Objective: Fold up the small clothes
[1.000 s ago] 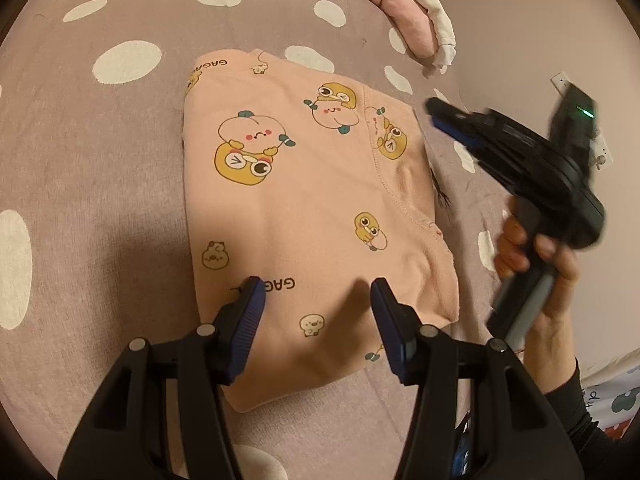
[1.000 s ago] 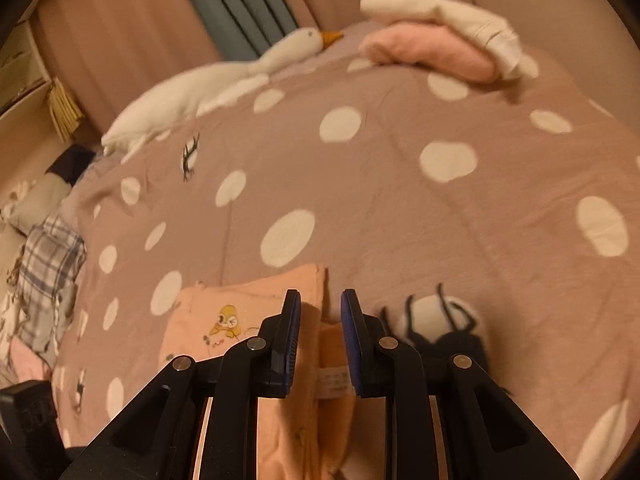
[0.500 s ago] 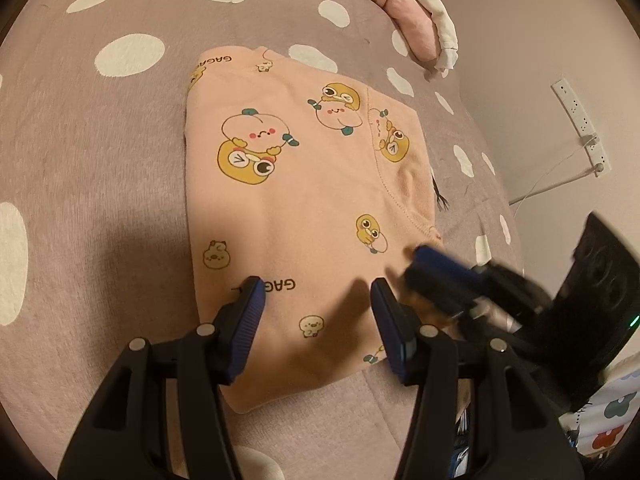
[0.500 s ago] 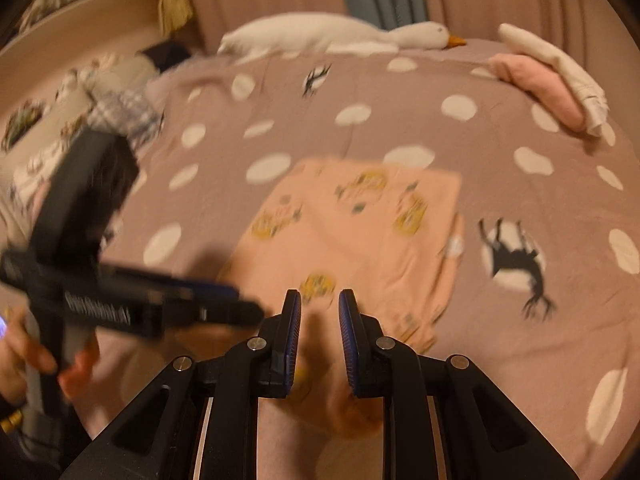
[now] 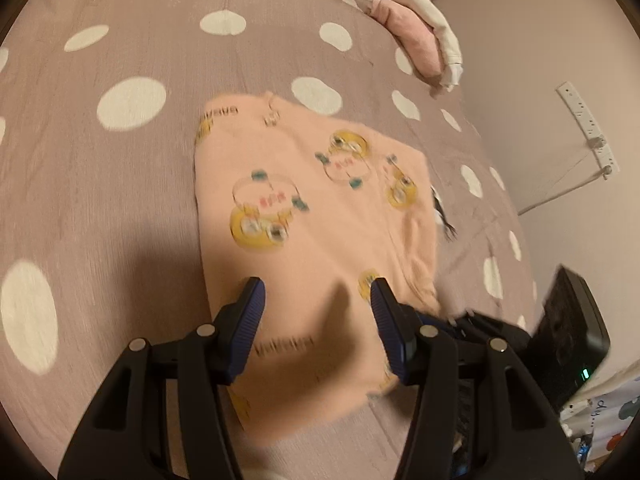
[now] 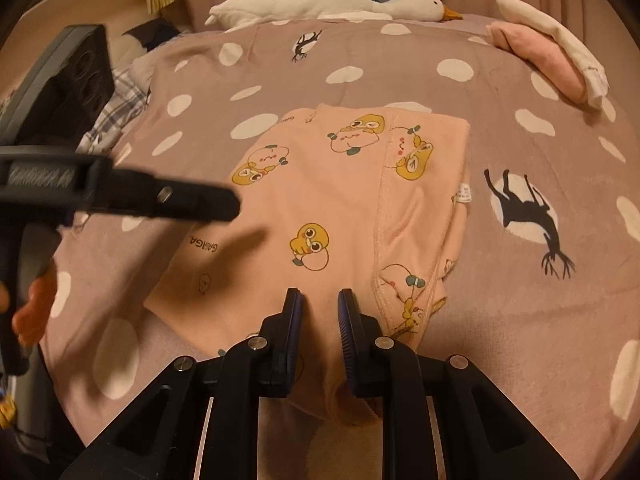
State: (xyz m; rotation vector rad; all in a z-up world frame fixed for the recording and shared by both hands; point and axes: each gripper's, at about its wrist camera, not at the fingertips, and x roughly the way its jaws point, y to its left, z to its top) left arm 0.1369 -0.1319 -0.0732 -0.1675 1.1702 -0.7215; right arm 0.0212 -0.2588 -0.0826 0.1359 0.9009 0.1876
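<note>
I am hovering both grippers over the near edge of the peach garment (image 6: 320, 200), which is lying flat and partly folded in the middle of the dotted bedspread (image 6: 520, 320), its right side already turned in along a seam. My left gripper (image 5: 318, 312) is hanging with its fingers wide apart above the near hem, holding nothing. My right gripper (image 6: 319, 312) is sitting low at the same hem with its fingers only narrowly apart; cloth is showing in the gap, but I cannot tell whether they are pinching it. The risk, as I judge it, is catching only the top layer, so the turned-in flap slides loose and the fold goes crooked; dragging the hem could also bunch the soft bedspread beneath. My two grippers are working close together here, so they could knock each other. Both are pointing forward and down, toward the folded stack (image 6: 548, 52) at the far edge.
</note>
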